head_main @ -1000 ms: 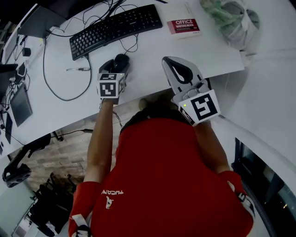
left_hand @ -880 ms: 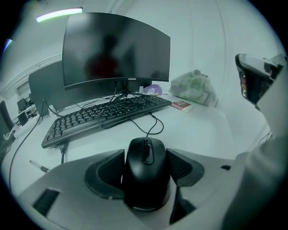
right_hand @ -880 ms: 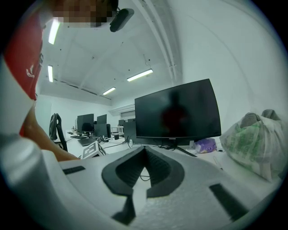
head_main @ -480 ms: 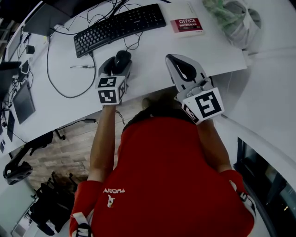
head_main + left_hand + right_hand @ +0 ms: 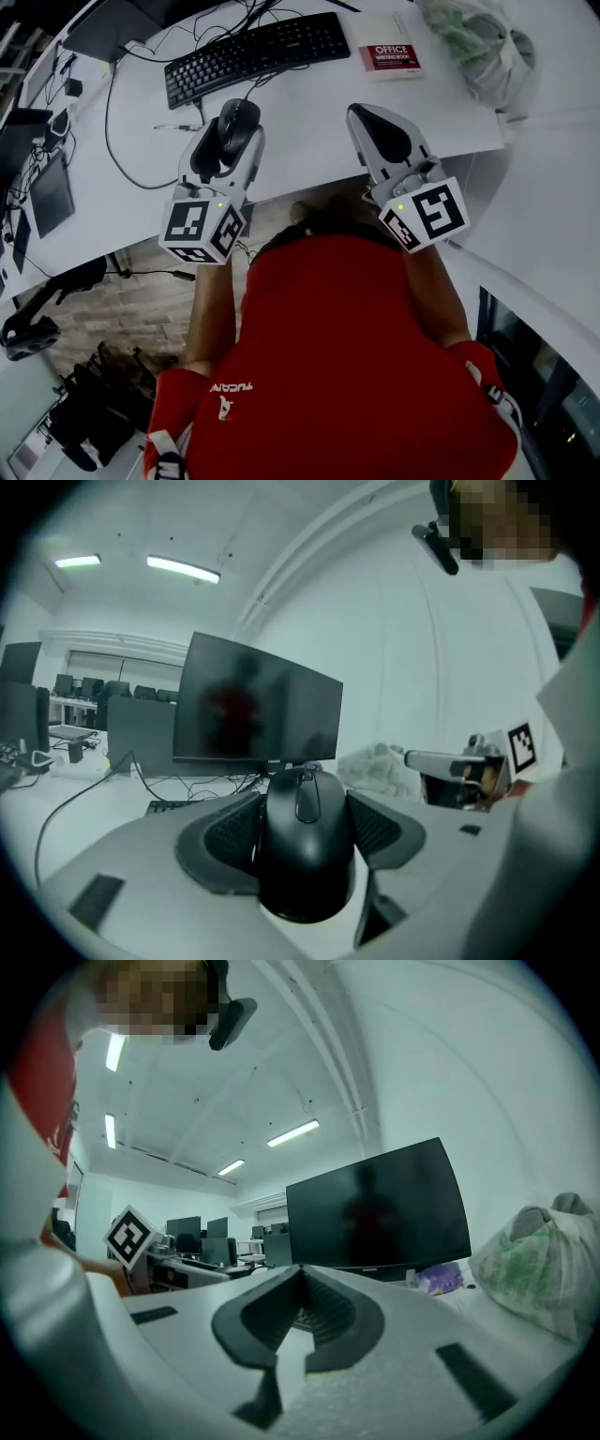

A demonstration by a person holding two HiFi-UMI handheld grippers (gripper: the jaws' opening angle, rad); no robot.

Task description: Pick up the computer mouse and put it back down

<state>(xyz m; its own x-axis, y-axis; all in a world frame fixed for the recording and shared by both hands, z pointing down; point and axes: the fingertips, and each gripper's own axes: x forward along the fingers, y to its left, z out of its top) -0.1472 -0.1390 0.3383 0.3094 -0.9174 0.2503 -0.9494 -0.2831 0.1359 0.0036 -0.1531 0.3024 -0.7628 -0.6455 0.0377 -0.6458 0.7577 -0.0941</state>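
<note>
Your left gripper (image 5: 232,136) is closed on the computer mouse (image 5: 306,850), with a ribbed pad (image 5: 223,841) pressed to each flank and the body filling the gap between the jaws. Your right gripper (image 5: 302,1283) has its jaws together with nothing in them and hangs over the near edge of the desk (image 5: 309,117), well to the right of the mouse.

I judge this to be the carry part of the task. The grip is made and the mouse looks raised off the desk, though no view shows the gap beneath it.

The next move is the set-down. Lower it level until its underside rests flat on the desk, then spread the jaws and draw back toward yourself without dragging it. Mind the cable (image 5: 251,89) running away to the far side, which could tug the nose sideways.

The mouse is matte black with a smooth hump and a scroll wheel between two buttons. It sits over the near left part of the desk, on the near side of the keyboard (image 5: 255,52), with its nose pointing away from you.
</note>
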